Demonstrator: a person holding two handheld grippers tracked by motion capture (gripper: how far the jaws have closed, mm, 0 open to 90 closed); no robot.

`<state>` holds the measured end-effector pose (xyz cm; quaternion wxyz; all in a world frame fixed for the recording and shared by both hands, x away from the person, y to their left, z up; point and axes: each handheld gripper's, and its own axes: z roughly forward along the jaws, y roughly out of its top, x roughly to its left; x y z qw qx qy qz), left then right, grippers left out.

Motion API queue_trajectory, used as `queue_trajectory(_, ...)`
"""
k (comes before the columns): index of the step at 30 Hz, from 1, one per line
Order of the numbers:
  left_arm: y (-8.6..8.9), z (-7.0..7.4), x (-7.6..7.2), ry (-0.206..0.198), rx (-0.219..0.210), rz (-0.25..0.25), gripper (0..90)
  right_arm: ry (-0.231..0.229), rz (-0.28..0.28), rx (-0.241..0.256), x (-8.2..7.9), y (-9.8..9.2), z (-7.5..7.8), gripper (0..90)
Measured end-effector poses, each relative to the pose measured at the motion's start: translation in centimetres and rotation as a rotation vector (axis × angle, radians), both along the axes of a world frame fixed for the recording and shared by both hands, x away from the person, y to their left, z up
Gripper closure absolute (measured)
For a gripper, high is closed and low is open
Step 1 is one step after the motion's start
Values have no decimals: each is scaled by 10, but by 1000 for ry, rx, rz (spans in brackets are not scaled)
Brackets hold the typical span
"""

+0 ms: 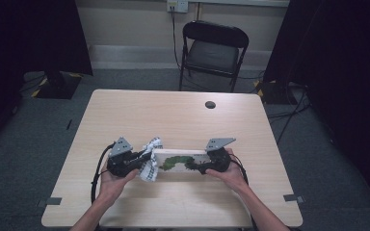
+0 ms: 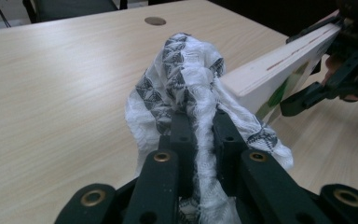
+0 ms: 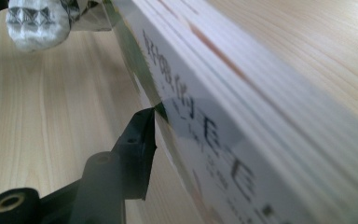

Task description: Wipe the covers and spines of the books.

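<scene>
Surroundings: black folding chair (image 1: 214, 50) stands beyond the far edge of the table (image 1: 173, 115), well apart from the work; a dark round grommet hole (image 1: 210, 104) sits near the table's far edge; tape marks (image 1: 294, 198) lie on the grey floor by the near corners.
Book: a white board book (image 1: 180, 162) with a green caterpillar on its cover, held near the table's front edge between the two tools.
Cloth: a white cloth (image 2: 186, 79) with a grey triangle pattern, bunched against the book's left end.
Left tool (image 2: 199, 128): jaws pressed together on the cloth, which bulges out above and to both sides of them.
Right tool (image 1: 205, 168): clamped on the book's right end; in the right gripper view one black jaw lies against the cover.
In the way: the cloth covers the book's left end and part of the left tool's jaws.
Hard to make out: the spine lettering is blurred in the right gripper view; the second right jaw is hidden behind the book; whether the book touches the table cannot be told.
</scene>
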<state>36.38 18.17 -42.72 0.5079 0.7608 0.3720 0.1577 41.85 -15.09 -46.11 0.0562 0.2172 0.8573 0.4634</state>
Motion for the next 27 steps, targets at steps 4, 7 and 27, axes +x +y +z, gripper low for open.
queue_trajectory(4,8,0,2,5,-1,24,815,0,0,0,0,0,0,480)
queue_trajectory(7,16,-2,5,12,12,54,815,-2,1,-2,0,0,0,481)
queue_trajectory(27,102,-43,18,130,87,286,799,0,-2,-2,-1,0,0,480)
